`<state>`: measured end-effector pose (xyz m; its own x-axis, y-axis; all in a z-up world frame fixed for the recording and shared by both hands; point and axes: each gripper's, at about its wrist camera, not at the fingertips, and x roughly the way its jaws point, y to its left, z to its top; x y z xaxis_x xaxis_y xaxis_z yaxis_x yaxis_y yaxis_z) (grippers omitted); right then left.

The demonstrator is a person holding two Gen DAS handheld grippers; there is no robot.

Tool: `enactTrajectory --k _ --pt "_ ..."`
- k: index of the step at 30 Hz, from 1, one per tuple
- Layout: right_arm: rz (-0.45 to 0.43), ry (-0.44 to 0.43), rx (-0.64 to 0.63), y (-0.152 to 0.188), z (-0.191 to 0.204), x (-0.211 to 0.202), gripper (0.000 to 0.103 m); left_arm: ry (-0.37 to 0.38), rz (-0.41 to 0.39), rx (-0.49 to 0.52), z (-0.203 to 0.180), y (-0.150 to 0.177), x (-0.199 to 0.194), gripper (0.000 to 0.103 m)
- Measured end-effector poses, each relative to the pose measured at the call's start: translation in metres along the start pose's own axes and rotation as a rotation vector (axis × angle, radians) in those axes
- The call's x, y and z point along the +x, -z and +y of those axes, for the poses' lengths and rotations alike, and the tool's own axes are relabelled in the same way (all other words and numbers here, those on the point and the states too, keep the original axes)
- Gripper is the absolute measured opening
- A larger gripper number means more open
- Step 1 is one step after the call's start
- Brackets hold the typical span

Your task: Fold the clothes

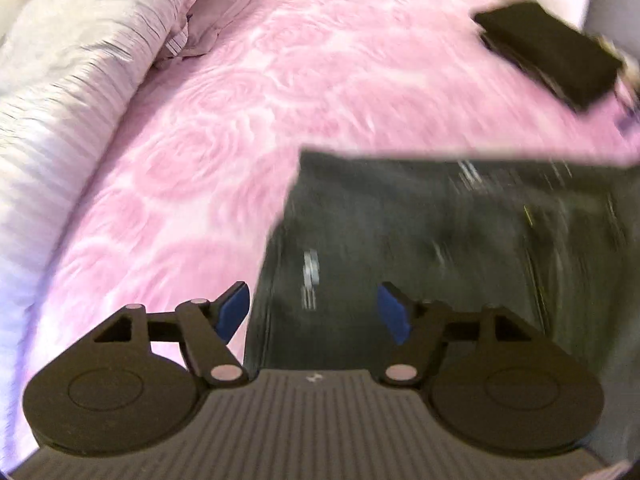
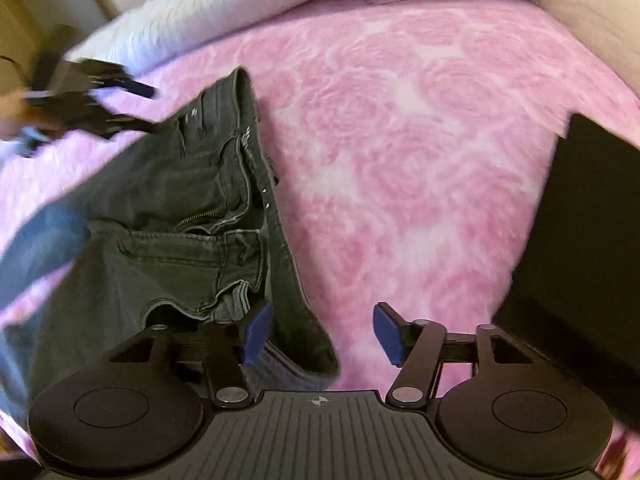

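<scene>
Dark jeans (image 2: 168, 216) lie spread on the pink bed (image 2: 400, 140). The right claw (image 2: 320, 332) hangs wide open and empty, the waistband's near end lying below its left pad. The left claw (image 1: 314, 314) is also wide open and empty over the jeans' edge, holding nothing.

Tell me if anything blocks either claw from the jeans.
Nothing visible does. The dark jeans lie bare on the pink bedspread; the open right claw and open left claw hover directly over the fabric.
</scene>
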<state>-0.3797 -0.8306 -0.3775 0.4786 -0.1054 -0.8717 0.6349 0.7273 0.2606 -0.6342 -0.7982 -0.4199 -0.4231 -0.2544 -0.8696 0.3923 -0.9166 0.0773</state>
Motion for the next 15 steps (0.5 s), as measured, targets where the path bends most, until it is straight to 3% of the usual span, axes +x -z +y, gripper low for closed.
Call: enactTrajectory --k 1,5,10,12,15 --pt "-0.005 -0.009 0.026 0.006 -0.004 -0.003 0.072 0.015 -0.002 -0.016 0.007 -0.01 0.013 0.067" --pt "-0.042 -0.033 0.118 0.031 -0.014 -0.013 0.074 0.088 0.055 -0.047 0.024 -0.034 0.053 0.065" --pt "-0.07 -0.084 0.258 0.053 -0.025 0.007 0.075 0.181 0.113 -0.024 0.029 -0.039 0.075 0.045" --pt "-0.083 -0.142 0.329 0.053 -0.031 0.02 0.073 0.191 0.119 -0.028 0.031 -0.043 0.071 0.017" --pt "-0.089 -0.24 0.473 0.052 -0.046 0.033 0.029 0.171 0.132 0.005 0.03 -0.051 0.061 0.008"
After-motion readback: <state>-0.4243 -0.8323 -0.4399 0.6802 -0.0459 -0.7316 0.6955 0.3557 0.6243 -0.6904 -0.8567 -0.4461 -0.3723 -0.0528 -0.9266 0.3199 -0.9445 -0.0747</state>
